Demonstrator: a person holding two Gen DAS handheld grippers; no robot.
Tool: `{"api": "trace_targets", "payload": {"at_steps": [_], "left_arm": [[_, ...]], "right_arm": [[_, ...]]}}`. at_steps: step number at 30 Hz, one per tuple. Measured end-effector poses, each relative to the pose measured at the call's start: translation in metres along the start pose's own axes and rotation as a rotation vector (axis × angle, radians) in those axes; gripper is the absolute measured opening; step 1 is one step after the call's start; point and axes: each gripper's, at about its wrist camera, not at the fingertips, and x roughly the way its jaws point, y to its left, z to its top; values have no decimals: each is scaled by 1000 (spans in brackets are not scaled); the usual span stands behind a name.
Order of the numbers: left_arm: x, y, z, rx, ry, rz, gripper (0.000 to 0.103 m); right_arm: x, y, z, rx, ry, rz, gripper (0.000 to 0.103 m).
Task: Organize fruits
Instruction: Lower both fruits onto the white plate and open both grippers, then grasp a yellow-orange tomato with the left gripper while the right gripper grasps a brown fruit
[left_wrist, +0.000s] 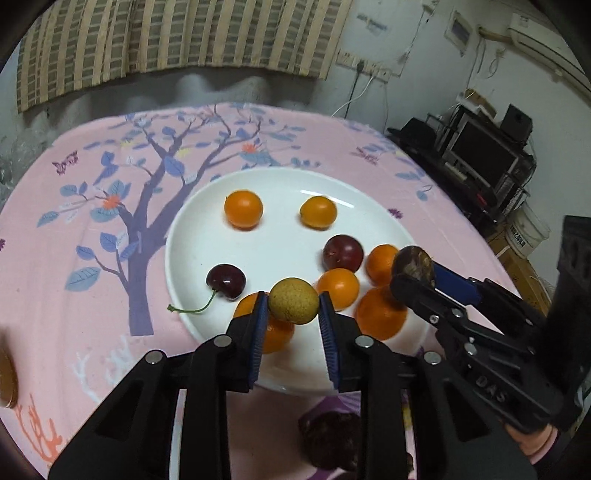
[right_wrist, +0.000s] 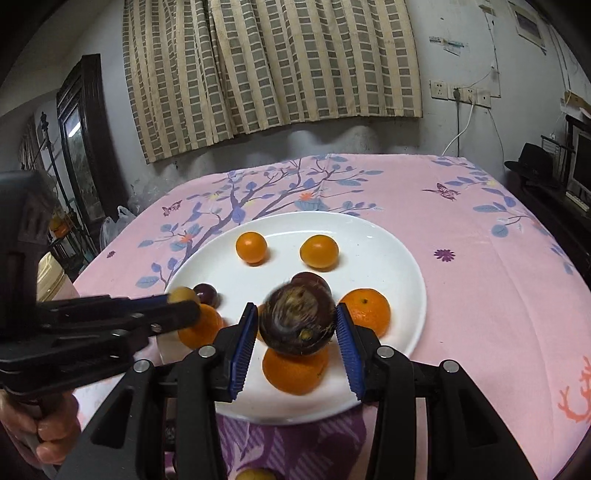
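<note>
A white plate (left_wrist: 207, 236) on the pink cloth carries several orange fruits, a stemmed dark cherry (left_wrist: 226, 280) and a dark red plum (left_wrist: 342, 253). My left gripper (left_wrist: 293, 306) is shut on a small yellow-green round fruit (left_wrist: 293, 301), held over the plate's near side. The same gripper shows at the left of the right wrist view. My right gripper (right_wrist: 295, 325) hangs over the plate (right_wrist: 388, 251) with a dark brown round fruit (right_wrist: 297, 321) between its blue pads. That fruit is smeared while the pads look sharp, and it seems loose in the jaws. In the left wrist view it shows at that gripper's tips (left_wrist: 413, 265).
The pink tree-print cloth (left_wrist: 92, 229) covers the table up to a curtained wall. A dark red fruit (left_wrist: 330, 435) lies near me below the plate, and a yellow one (right_wrist: 255, 474) too. A tan jar (left_wrist: 5, 380) stands at the left edge, black shelving (left_wrist: 480, 155) at the right.
</note>
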Motion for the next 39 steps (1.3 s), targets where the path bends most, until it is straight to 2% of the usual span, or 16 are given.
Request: {"api": "trace_targets", "payload": {"at_steps": [1, 3, 4, 6, 9, 13, 16, 19, 25, 32, 39], "left_arm": [[2, 3, 1, -17, 11, -8, 46], [-8, 8, 0, -39, -27, -16, 67], [-18, 10, 1, -50, -60, 5, 78], [-38, 14, 2, -66, -106, 32, 85], [-62, 18, -5, -74, -123, 47, 89], [-89, 19, -47, -14, -168, 151, 96], [-90, 30, -76, -20, -137, 210, 96], [-89, 36, -90, -15, -101, 248, 96], [-98, 44, -90, -42, -121, 290, 96], [-98, 52, -90, -81, -104, 294, 96], [-103, 49, -90, -73, -114, 279, 96]], "right_arm": [[0, 0, -1, -7, 2, 1, 51], [-8, 5, -3, -25, -14, 1, 52], [-14, 7, -3, -33, -22, 4, 52], [-25, 13, -5, -61, -13, 22, 53], [-41, 26, -11, -132, 36, 17, 53], [-51, 33, -35, -176, 147, 69, 55], [-49, 36, -56, -160, 243, 92, 55], [-50, 43, -73, -207, 280, 75, 55], [-50, 52, -88, -252, 321, 92, 53], [-56, 55, -91, -289, 326, 98, 49], [-46, 57, -99, -314, 371, 97, 47]]}}
